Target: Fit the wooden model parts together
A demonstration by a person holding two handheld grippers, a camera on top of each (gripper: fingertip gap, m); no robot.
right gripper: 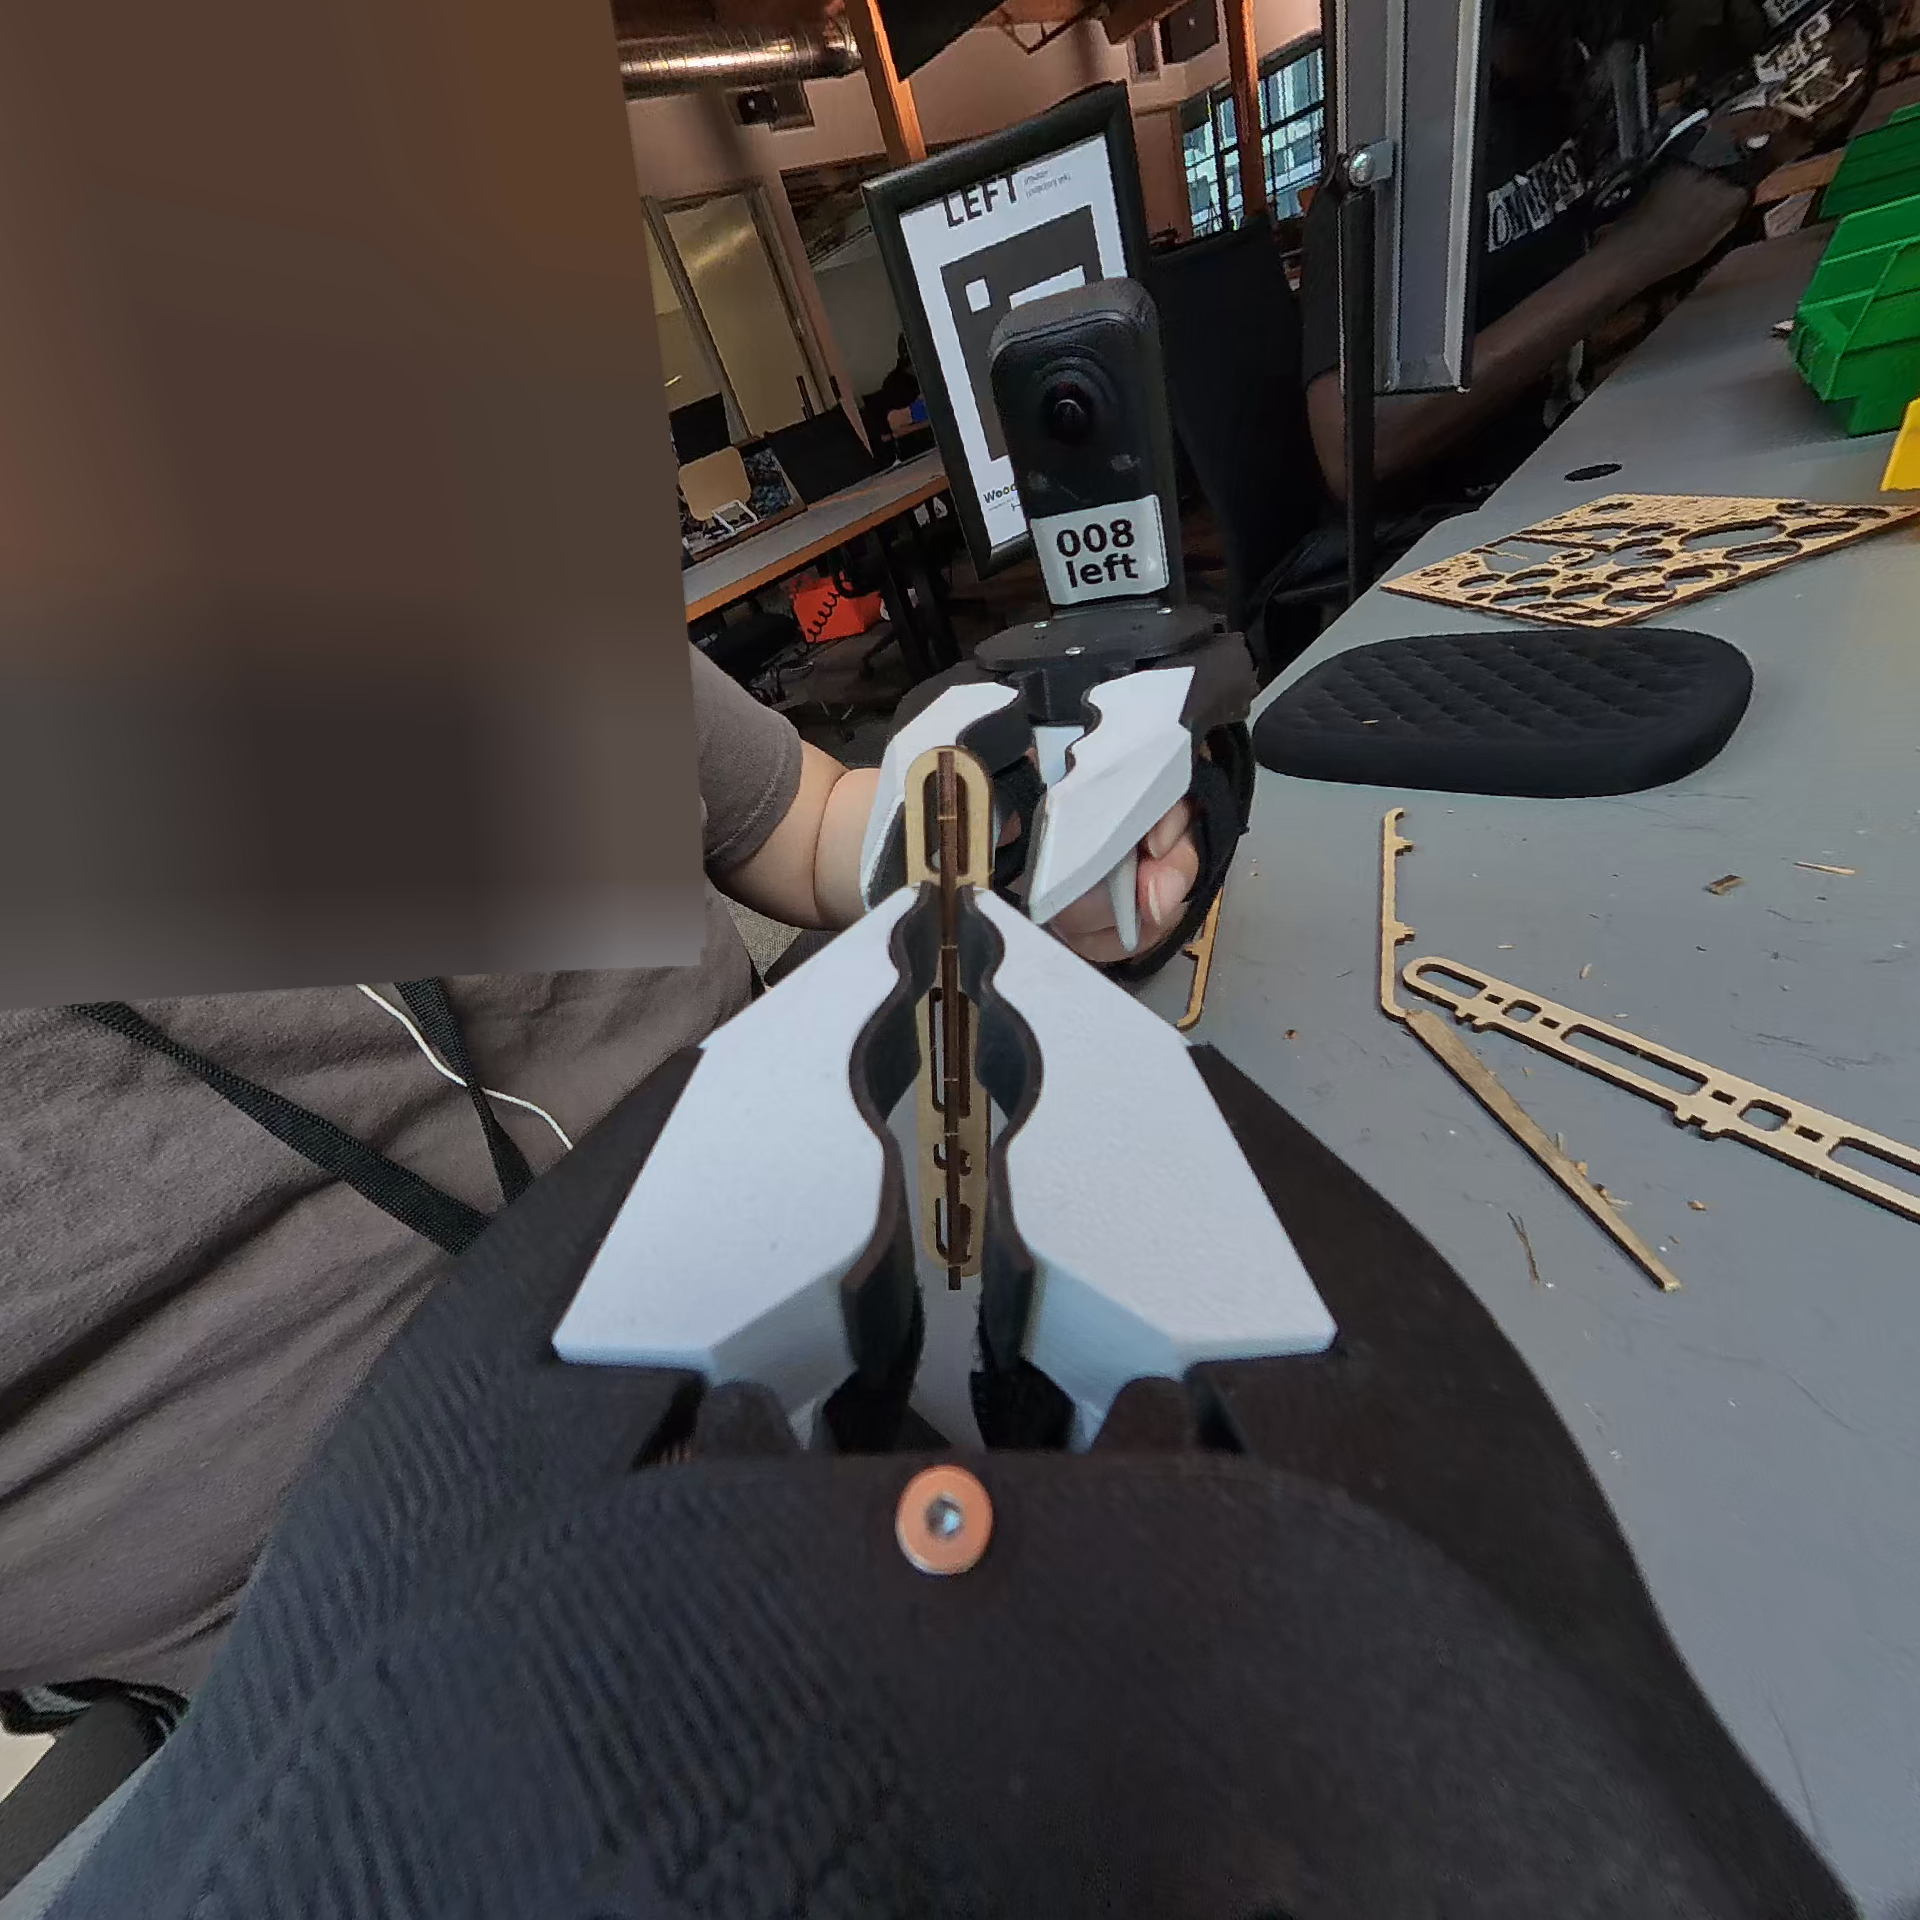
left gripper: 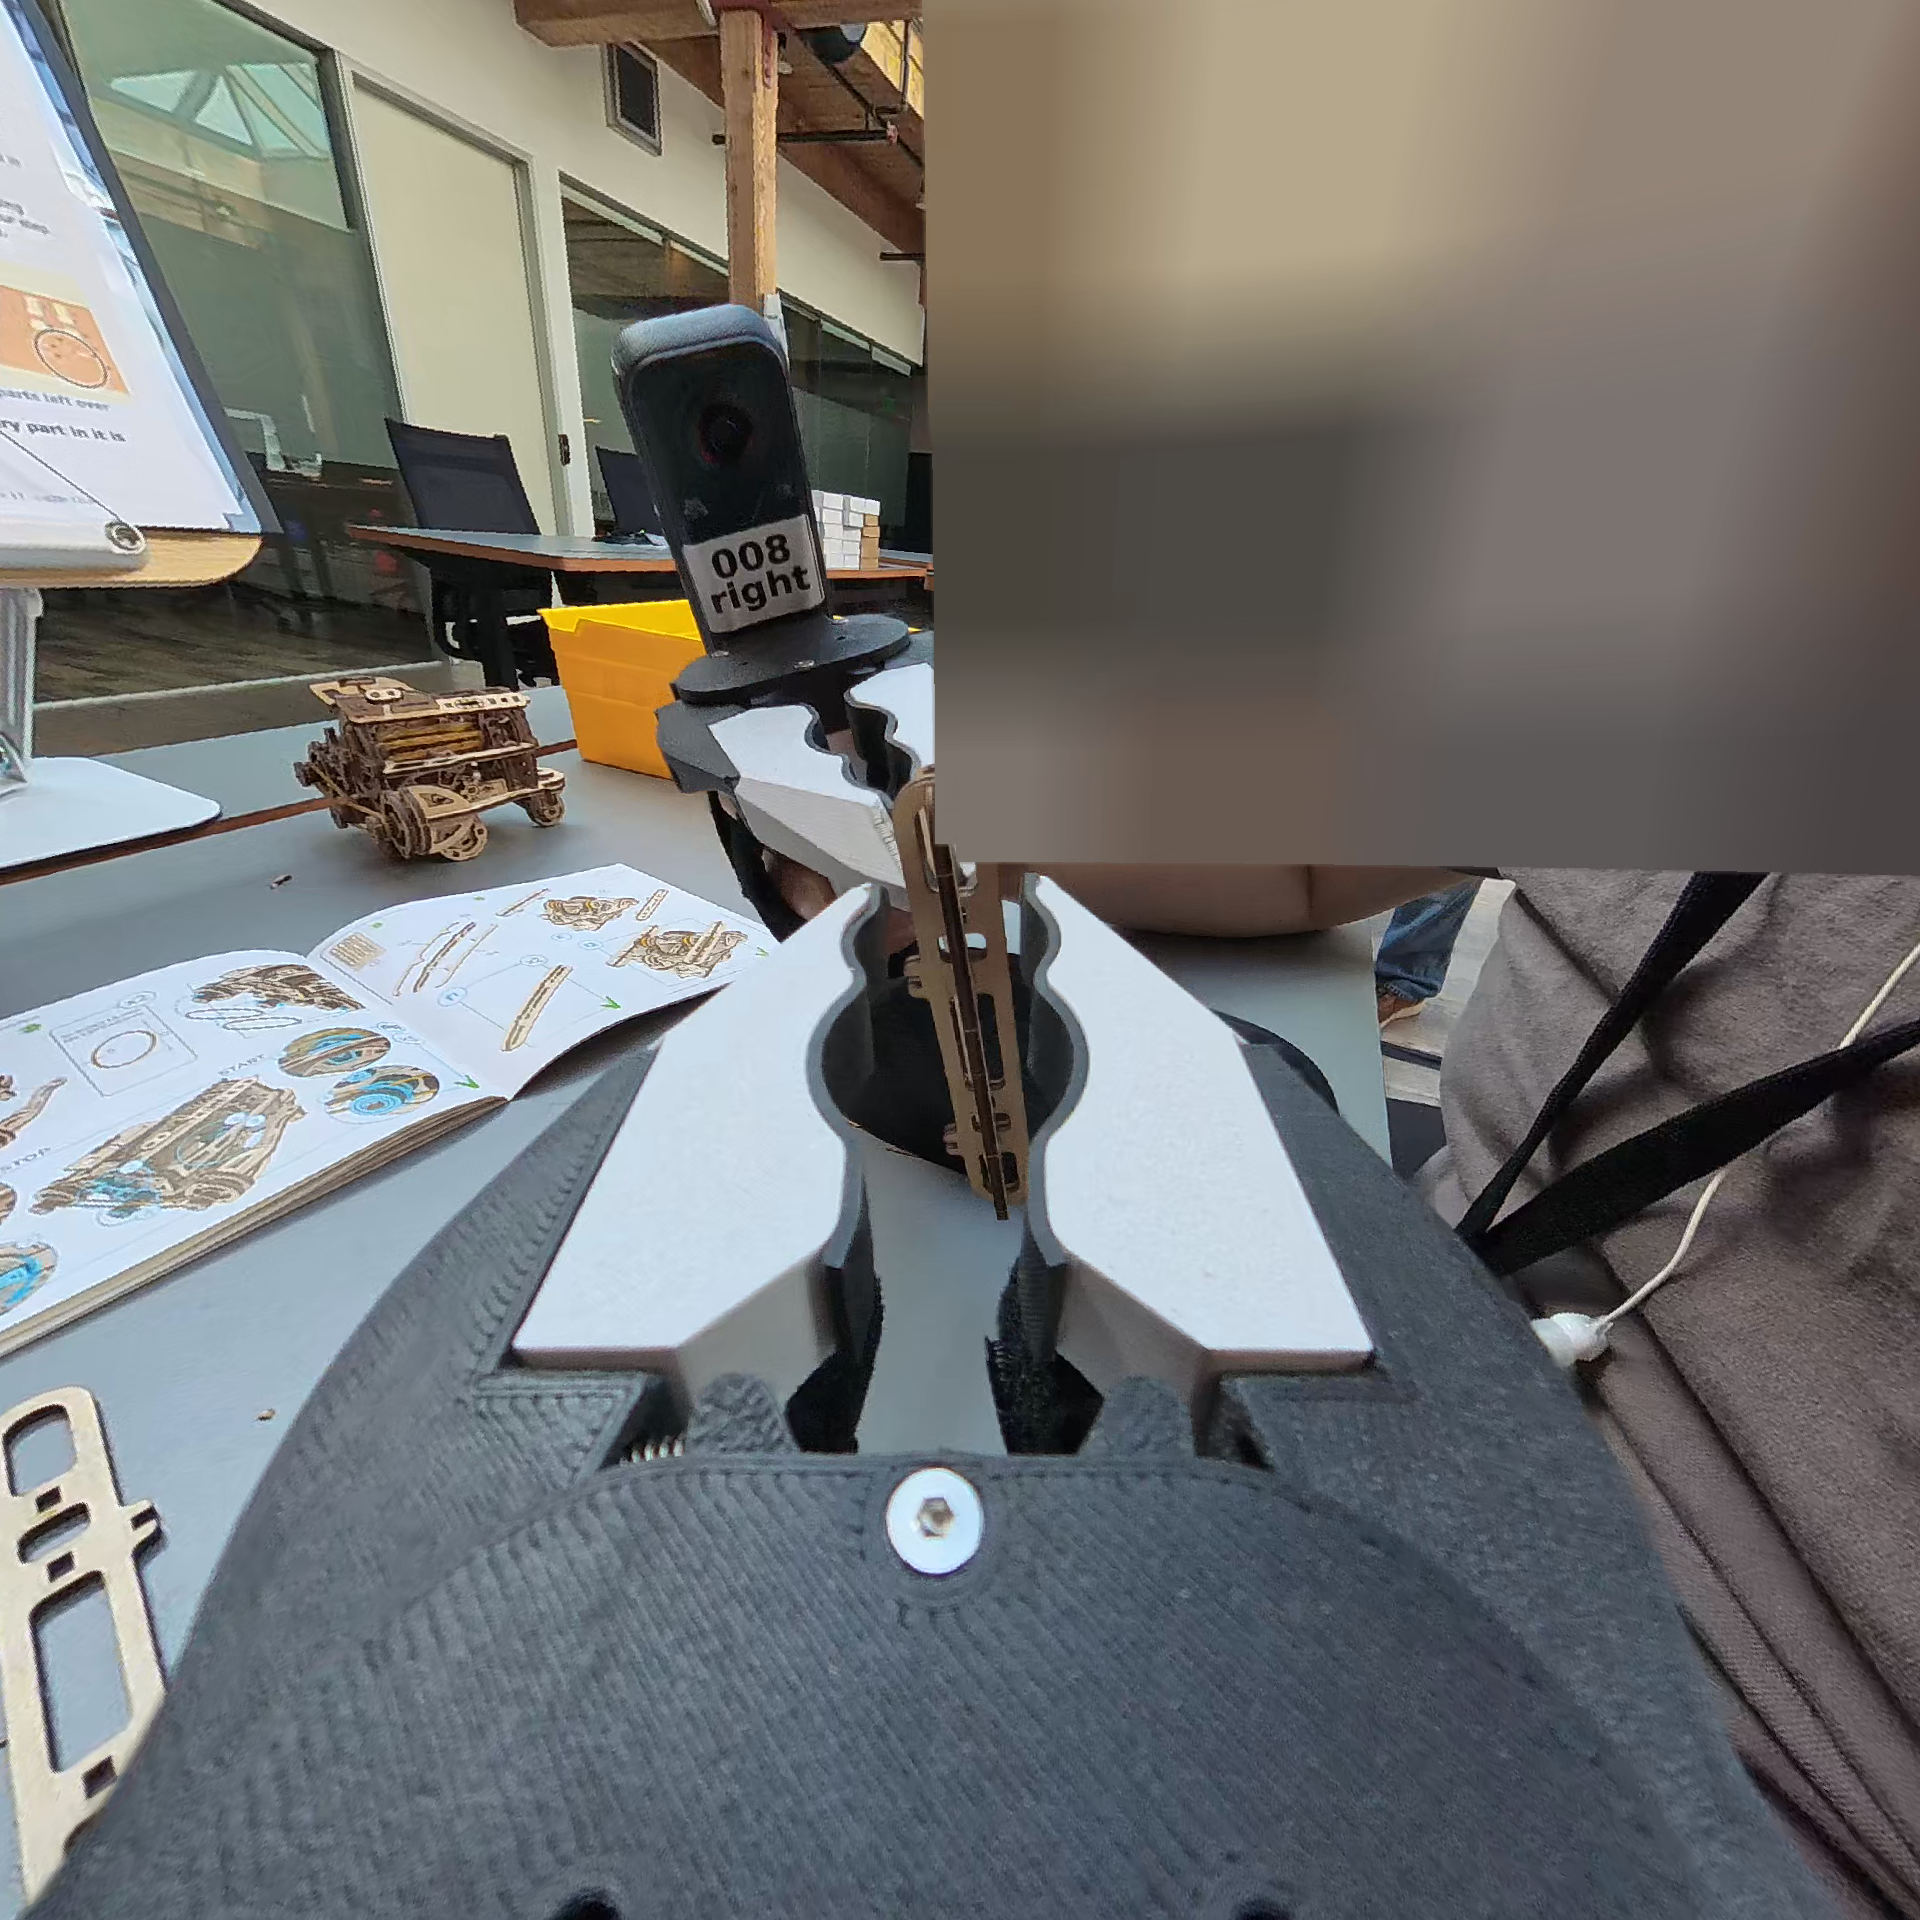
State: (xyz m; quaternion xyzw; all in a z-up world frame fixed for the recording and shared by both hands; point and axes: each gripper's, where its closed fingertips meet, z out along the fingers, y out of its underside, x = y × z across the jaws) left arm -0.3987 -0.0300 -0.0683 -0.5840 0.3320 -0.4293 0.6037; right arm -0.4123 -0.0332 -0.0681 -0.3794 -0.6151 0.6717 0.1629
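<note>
Two thin wooden strips [right gripper: 948, 1023] stand pressed face to face, lifted clear of the tabletop [right gripper: 1558, 1455] and caught between both sets of tongs. The right tongs [right gripper: 940, 914] are nearly closed around the pair along its length; the left tongs [left gripper: 951, 914] meet it from the opposite end, narrowly parted, and I cannot tell how firmly they pinch. By my reading the two pieces are already mated or almost seated. Much remains: a slotted strip [right gripper: 1662, 1091] and a plain sliver [right gripper: 1538, 1143] lie loose to the right of the right tongs, another slotted piece [left gripper: 62, 1621] left of the left tongs, beyond it an open instruction booklet [left gripper: 312, 1039] and a finished model [left gripper: 426, 764].
</note>
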